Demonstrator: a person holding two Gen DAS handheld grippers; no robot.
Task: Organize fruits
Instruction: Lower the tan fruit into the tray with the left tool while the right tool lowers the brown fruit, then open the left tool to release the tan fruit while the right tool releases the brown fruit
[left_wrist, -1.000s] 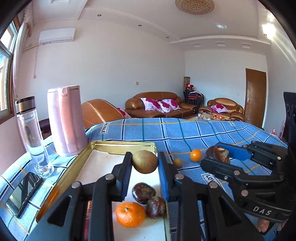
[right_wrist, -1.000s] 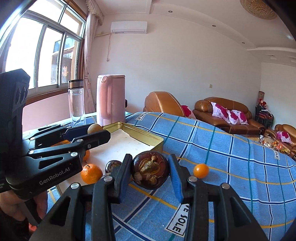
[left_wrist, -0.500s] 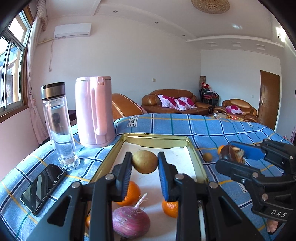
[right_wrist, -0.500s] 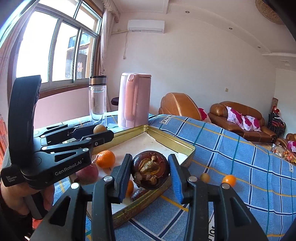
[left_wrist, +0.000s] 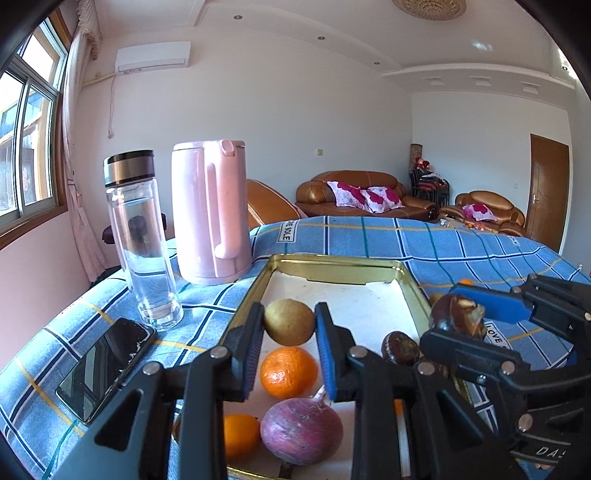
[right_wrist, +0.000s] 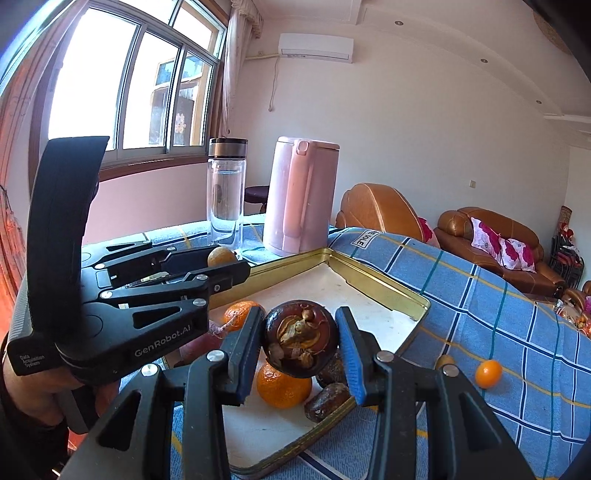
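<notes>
A: Left gripper (left_wrist: 289, 323): what sits between its pads?

B: A tan round fruit (left_wrist: 289, 322), clamped from both sides and held above the gold tray (left_wrist: 334, 266). Below it on the tray's white floor lie an orange (left_wrist: 288, 371), a purple onion-like bulb (left_wrist: 301, 430) and a second orange (left_wrist: 241, 435).

A: And the right gripper (right_wrist: 301, 341)?

B: Its blue pads are pressed on a dark mangosteen (right_wrist: 301, 338), calyx facing the camera, over the tray's near right part. Under it rest one orange (right_wrist: 283, 386) and two dark fruits (right_wrist: 327, 400); another orange (right_wrist: 242, 312) lies farther left.

A: How do the two grippers stand to each other?

B: Side by side over the tray, apart, each visible in the other's view.

A: Which fruit lies off the tray?

B: A small orange fruit (right_wrist: 488, 373) and a brownish one (right_wrist: 444, 362), on the blue checked cloth (right_wrist: 491, 302) to the tray's right.

A: Other objects?

B: A pink kettle (left_wrist: 210, 210) and a glass bottle (left_wrist: 138, 240) stand beyond the tray's left corner; a phone (left_wrist: 107, 363) lies flat just before the bottle.
</notes>
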